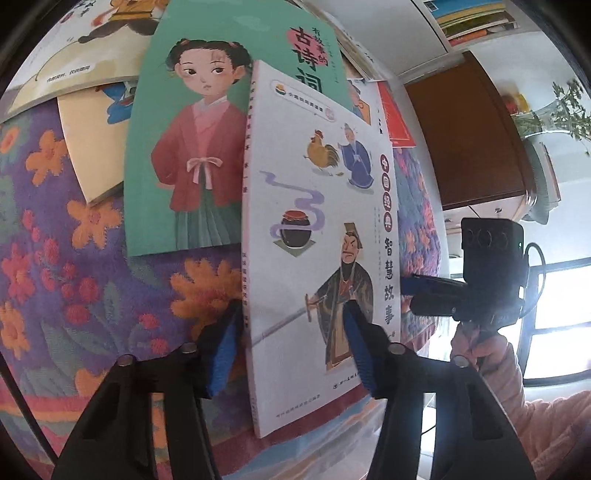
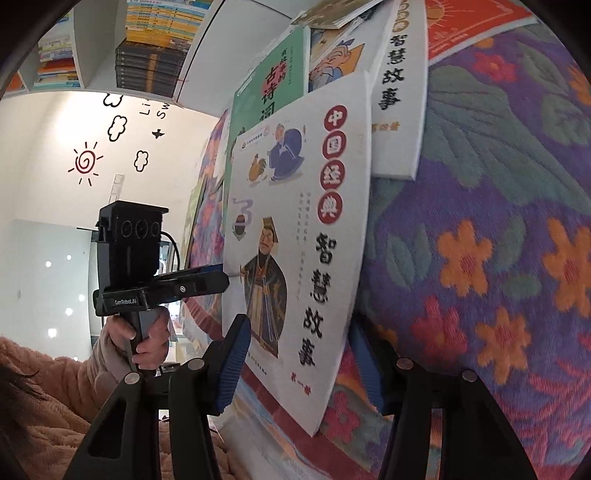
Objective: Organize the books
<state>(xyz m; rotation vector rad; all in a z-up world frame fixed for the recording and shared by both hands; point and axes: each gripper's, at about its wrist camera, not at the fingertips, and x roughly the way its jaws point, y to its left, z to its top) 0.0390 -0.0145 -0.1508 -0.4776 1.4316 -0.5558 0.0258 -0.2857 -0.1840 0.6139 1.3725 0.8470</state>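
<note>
A white story book with a robed swordsman on its cover lies on the floral cloth, partly over a teal book that shows a girl. My left gripper straddles the white book's spine near its lower corner, one pad on the cloth beside the spine and the other over the cover; it is open. My right gripper is open around the opposite long edge, with its right finger partly hidden beneath the raised edge. Each gripper also shows in the other's view, left gripper and right gripper.
More books fan out behind: a cream one, a second white one and a red one. A white shelf holds stacked books. A brown cabinet and a plant stand beyond. Hands in pink sleeves hold the handles.
</note>
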